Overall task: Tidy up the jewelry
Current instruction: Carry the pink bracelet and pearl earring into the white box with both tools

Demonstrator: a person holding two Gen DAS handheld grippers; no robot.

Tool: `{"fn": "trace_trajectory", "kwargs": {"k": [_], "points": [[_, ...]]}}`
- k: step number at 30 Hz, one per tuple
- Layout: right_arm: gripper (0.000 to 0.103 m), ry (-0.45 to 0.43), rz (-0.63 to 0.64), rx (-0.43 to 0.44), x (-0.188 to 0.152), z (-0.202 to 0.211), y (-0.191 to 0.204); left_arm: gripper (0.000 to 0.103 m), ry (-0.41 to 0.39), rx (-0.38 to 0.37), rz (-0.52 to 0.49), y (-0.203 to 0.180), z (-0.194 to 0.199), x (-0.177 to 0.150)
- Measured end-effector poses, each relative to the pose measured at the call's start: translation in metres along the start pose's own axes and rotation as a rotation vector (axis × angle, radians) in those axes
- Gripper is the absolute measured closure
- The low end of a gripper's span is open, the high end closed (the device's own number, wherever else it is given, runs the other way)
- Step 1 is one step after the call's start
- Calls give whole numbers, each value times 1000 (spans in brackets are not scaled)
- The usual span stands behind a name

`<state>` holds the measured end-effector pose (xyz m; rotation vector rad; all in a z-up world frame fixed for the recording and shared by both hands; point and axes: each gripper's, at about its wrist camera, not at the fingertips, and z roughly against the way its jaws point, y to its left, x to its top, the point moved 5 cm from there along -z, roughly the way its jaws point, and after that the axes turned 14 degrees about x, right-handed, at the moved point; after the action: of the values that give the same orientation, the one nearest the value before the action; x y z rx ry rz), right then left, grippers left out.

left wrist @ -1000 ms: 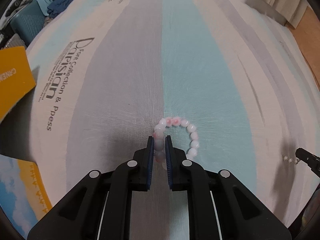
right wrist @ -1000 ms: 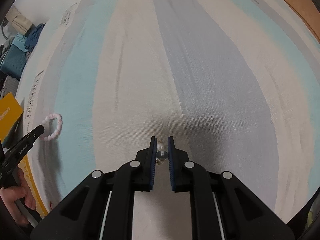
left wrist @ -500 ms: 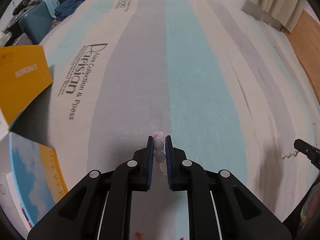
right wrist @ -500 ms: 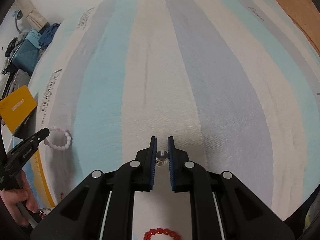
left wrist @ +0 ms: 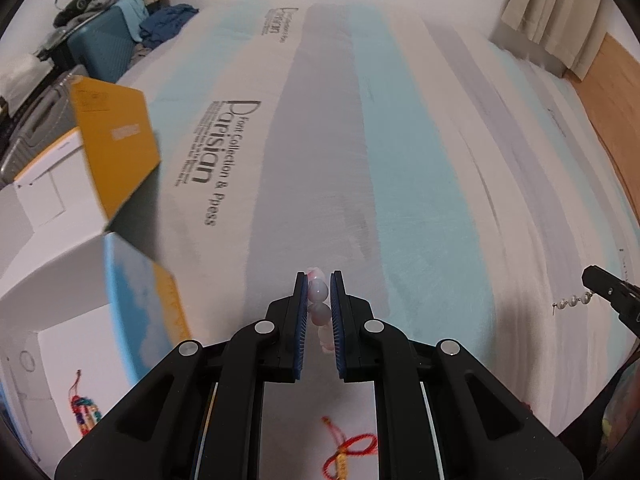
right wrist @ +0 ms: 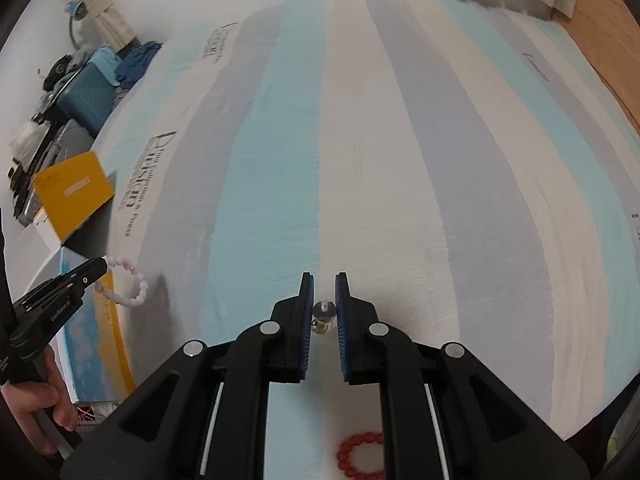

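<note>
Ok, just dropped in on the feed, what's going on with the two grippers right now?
Both are carrying jewelry above the striped bedspread. The left gripper is shut on the pink bead bracelet, which hangs near the open box at the bed's left edge. The right gripper is shut on a short pearl chain. A red bead bracelet and a red cord charm lie on the bed below.

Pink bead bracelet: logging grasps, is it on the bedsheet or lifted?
Lifted. The pink bead bracelet hangs from the shut left gripper, above the striped bedsheet.
</note>
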<state>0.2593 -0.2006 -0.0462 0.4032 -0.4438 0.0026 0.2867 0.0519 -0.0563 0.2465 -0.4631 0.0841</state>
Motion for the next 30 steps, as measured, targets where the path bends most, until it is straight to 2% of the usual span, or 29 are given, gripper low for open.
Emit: {"fn": "trace_trajectory", "kwargs": {"k": [17,30], "points": [[93,-37,146,63,-10,20,113,92,-67,46,55,80,65,-19],[93,-31,269,142,-27,17,214,92,-82,94,146,168,97,-45]]}}
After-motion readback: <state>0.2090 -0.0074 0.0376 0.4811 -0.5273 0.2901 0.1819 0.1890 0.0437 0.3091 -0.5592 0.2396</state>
